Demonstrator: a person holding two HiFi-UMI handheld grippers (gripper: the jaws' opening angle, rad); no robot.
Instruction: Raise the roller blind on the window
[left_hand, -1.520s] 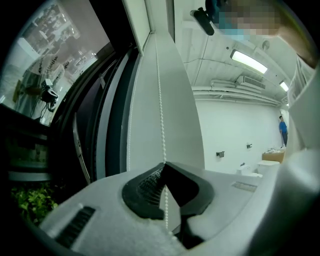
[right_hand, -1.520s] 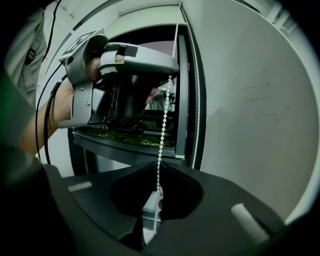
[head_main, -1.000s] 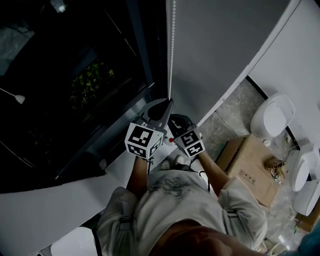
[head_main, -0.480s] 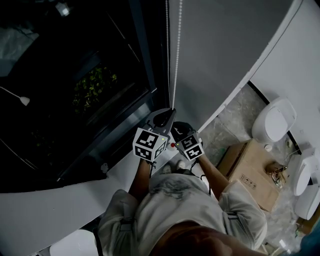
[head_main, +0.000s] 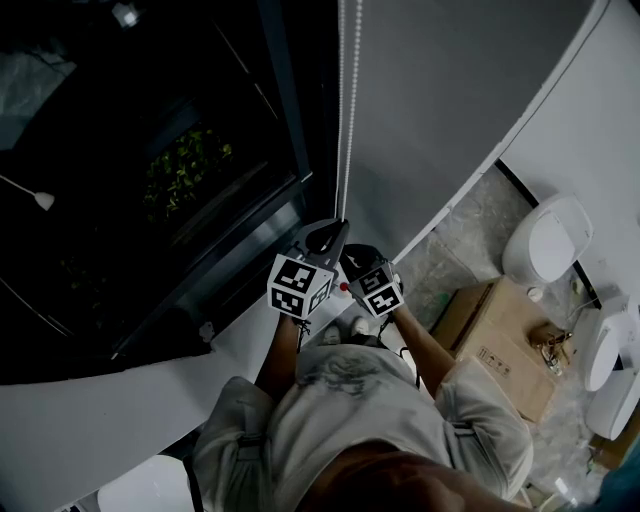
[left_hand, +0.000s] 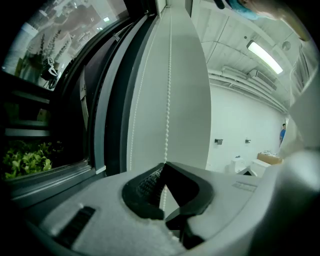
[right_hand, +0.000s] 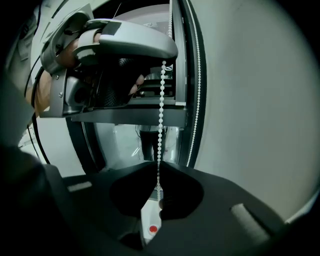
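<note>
The grey roller blind (head_main: 440, 100) hangs beside the dark window (head_main: 150, 150). Its white bead chain (head_main: 346, 120) drops in two strands along the blind's edge. In the head view my left gripper (head_main: 330, 232) is shut on the chain, and my right gripper (head_main: 352, 262) sits just below it. In the left gripper view one strand (left_hand: 167, 100) runs down into the left gripper (left_hand: 163, 187). In the right gripper view the chain (right_hand: 161, 115) hangs slightly slack from the left gripper (right_hand: 165, 55) into the right gripper (right_hand: 157, 192), whose jaws are shut on it.
A dark window frame (head_main: 290, 110) stands left of the chain, with green plants (head_main: 185, 165) behind the glass. A white sill (head_main: 240, 340) lies below. On the stone floor to the right are a cardboard box (head_main: 500, 345) and white toilets (head_main: 545, 235).
Both grippers stay shut on the chain, close together, and sit slightly lower and to the right in the head view. The chain now shows as two separate strands.
</note>
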